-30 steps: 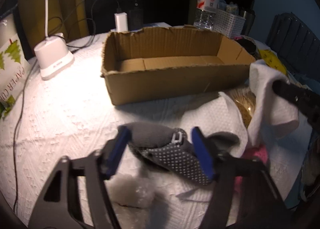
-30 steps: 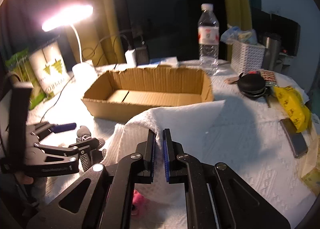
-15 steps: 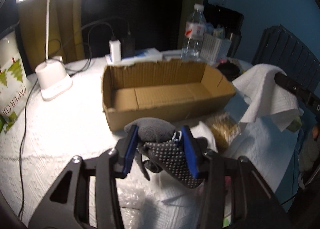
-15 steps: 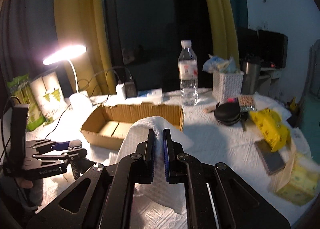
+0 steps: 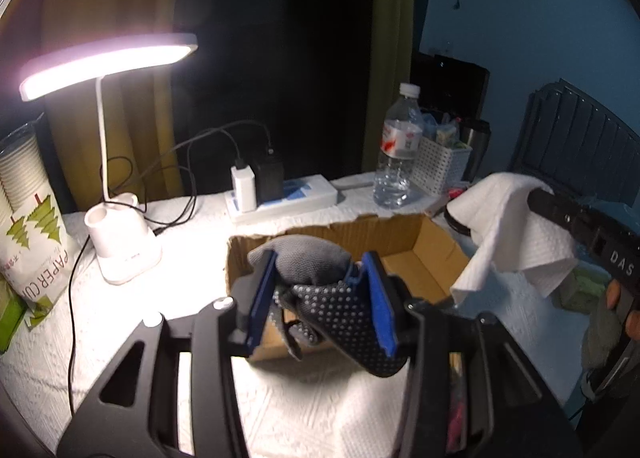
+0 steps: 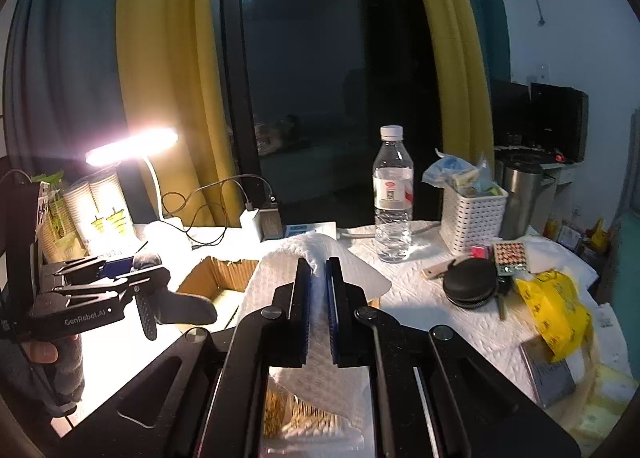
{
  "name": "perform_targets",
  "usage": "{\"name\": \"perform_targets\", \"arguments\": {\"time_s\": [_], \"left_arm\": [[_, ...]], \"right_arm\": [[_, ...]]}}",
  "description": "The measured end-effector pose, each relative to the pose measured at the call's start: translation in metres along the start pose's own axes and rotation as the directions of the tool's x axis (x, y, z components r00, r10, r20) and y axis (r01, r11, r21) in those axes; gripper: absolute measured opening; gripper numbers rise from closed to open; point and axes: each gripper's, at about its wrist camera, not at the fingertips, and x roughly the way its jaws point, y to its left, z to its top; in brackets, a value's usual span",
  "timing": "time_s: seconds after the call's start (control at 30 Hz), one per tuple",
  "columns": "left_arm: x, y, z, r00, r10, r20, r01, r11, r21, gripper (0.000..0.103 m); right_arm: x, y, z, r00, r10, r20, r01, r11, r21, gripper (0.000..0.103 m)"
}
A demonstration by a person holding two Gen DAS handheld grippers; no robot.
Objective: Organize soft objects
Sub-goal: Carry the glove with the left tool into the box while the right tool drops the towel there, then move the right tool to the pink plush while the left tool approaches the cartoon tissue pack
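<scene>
My left gripper [image 5: 320,298] is shut on a grey glove with white grip dots [image 5: 340,314] and holds it in the air in front of the open cardboard box [image 5: 432,254]. The glove also shows in the right wrist view [image 6: 176,306], hanging from the left gripper [image 6: 120,278]. My right gripper [image 6: 318,298] is shut on a white paper towel [image 6: 340,270], lifted above the table. In the left wrist view the towel [image 5: 516,234] drapes from the right gripper to the right of the box.
A lit desk lamp [image 5: 108,62] stands at the left with a paper-cup pack [image 5: 28,226]. A water bottle [image 6: 392,194], white basket [image 6: 472,218], power strip with chargers [image 5: 280,198], black round case [image 6: 470,288] and yellow bag [image 6: 552,310] crowd the back and right.
Both grippers rose well above the table. The left one closed on the glove and lifted it. The right one lifted the paper towel clear of the surface.
</scene>
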Motion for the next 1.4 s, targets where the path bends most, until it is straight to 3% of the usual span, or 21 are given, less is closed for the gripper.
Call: {"name": "perform_targets", "arguments": {"time_s": [0.23, 0.43, 0.53, 0.57, 0.63, 0.67, 0.7, 0.77, 1.27, 1.4], "left_arm": [[0.036, 0.01, 0.003, 0.999, 0.013, -0.031, -0.014, 1.0, -0.022, 0.045], [0.063, 0.01, -0.002, 0.997, -0.019, -0.077, 0.016, 0.999, -0.033, 0.047], [0.07, 0.007, -0.002, 0.995, -0.048, -0.084, 0.046, 0.998, -0.031, 0.053], [0.071, 0.005, -0.002, 0.995, -0.059, -0.083, 0.057, 0.998, -0.028, 0.053], [0.072, 0.001, -0.001, 0.994, -0.075, -0.077, 0.074, 0.997, -0.016, 0.054], [0.071, -0.001, -0.001, 0.994, -0.079, -0.076, 0.079, 0.997, -0.009, 0.057], [0.07, -0.003, -0.001, 0.994, -0.082, -0.073, 0.082, 0.997, -0.004, 0.068], [0.066, -0.005, 0.0, 0.995, -0.082, -0.059, 0.082, 0.997, -0.002, 0.079], [0.002, -0.017, -0.002, 0.996, -0.084, 0.029, 0.083, 0.996, 0.023, 0.079], [-0.016, -0.021, -0.006, 0.994, -0.097, 0.047, 0.096, 0.995, 0.03, 0.079]], "right_arm": [[0.041, -0.005, 0.0, 0.999, 0.032, -0.041, -0.032, 0.999, 0.014, 0.009], [0.072, -0.008, -0.004, 0.995, 0.048, -0.088, -0.047, 0.999, 0.023, 0.009], [0.085, -0.008, -0.007, 0.991, 0.06, -0.12, -0.057, 0.998, 0.028, 0.01], [0.087, -0.008, -0.007, 0.99, 0.061, -0.128, -0.058, 0.998, 0.029, 0.012], [0.091, -0.008, -0.009, 0.988, 0.06, -0.142, -0.056, 0.998, 0.03, 0.034], [0.092, -0.008, -0.009, 0.988, 0.06, -0.144, -0.056, 0.998, 0.033, 0.04], [0.092, -0.009, -0.01, 0.988, 0.061, -0.145, -0.057, 0.998, 0.036, 0.046], [0.09, -0.009, -0.009, 0.988, 0.057, -0.142, -0.052, 0.998, 0.037, 0.047], [0.032, 0.008, -0.005, 0.996, 0.026, -0.089, -0.025, 1.0, 0.014, 0.05], [0.013, 0.014, -0.008, 0.997, 0.019, -0.073, -0.018, 1.0, 0.014, 0.055]]}}
